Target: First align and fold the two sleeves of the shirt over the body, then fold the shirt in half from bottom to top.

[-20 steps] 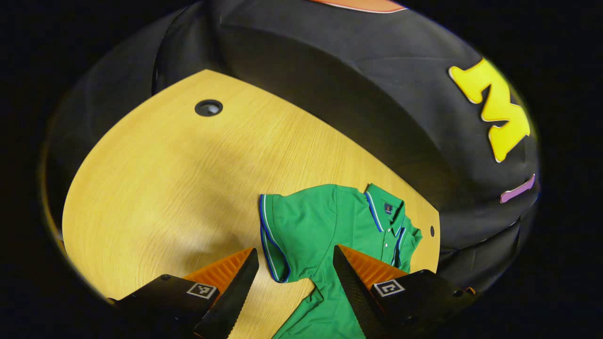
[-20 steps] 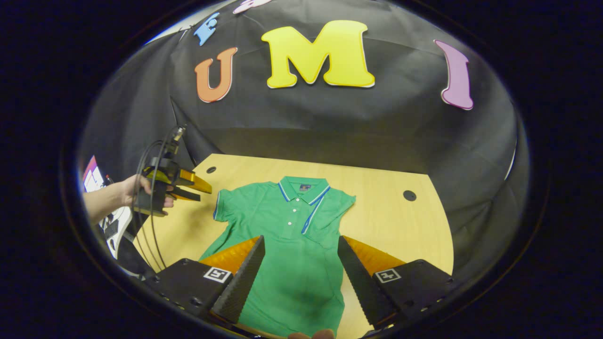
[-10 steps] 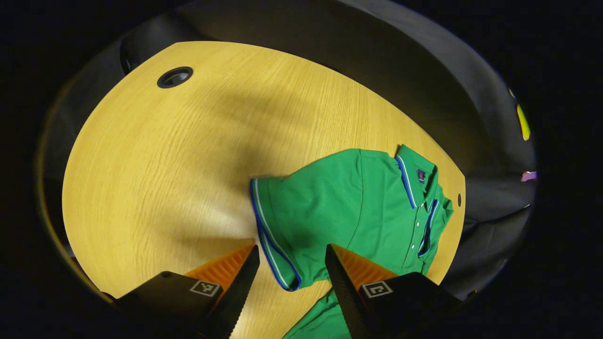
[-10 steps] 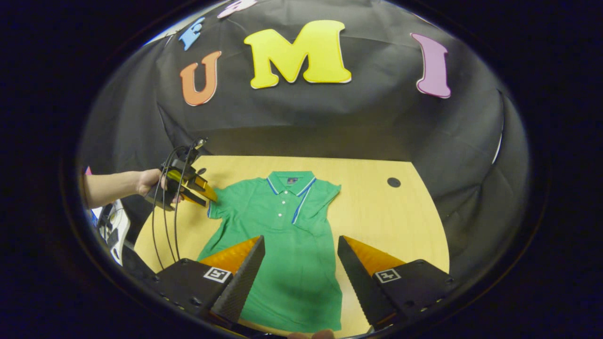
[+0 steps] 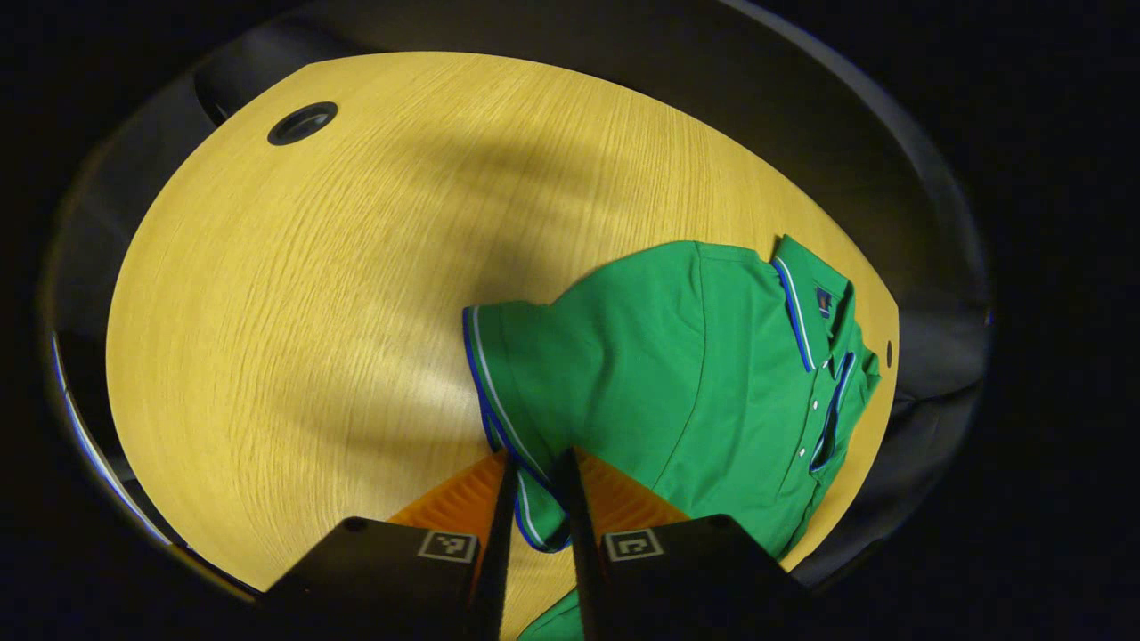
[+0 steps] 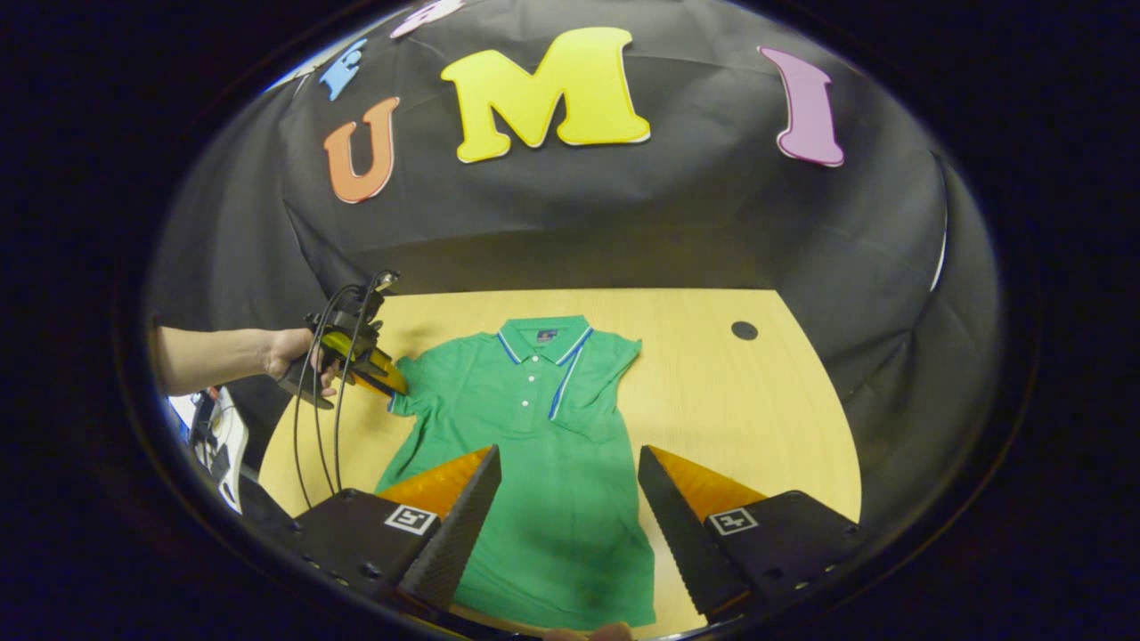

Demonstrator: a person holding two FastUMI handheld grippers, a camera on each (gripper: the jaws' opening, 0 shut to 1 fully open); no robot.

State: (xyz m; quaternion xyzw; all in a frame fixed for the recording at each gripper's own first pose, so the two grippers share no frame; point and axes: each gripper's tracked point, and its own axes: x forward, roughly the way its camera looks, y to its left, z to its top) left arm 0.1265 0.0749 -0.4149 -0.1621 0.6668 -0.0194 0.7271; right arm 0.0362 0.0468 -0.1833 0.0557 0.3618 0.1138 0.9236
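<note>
A green polo shirt [image 6: 543, 445] with blue-and-white trim lies face up on the wooden table [image 6: 766, 418], collar toward the back wall. One sleeve is folded over the body in the right gripper view [image 6: 592, 392]. In the left gripper view my left gripper [image 5: 534, 490] is shut on the striped cuff of the other sleeve [image 5: 521, 418]; the same gripper [image 6: 392, 387] shows farther off, held by a hand at that cuff. My right gripper [image 6: 570, 499] hangs open above the shirt's lower body, fingers apart with nothing between them.
The table has a round cable hole [image 6: 744, 330] at the back right and another [image 5: 301, 123] near its far corner in the left gripper view. Cables [image 6: 325, 427] trail from the left gripper. Bare wood [image 5: 294, 338] lies beside the sleeve.
My left gripper came down onto the sleeve cuff and went from open to shut on it. The right gripper stayed open and pulled back slightly.
</note>
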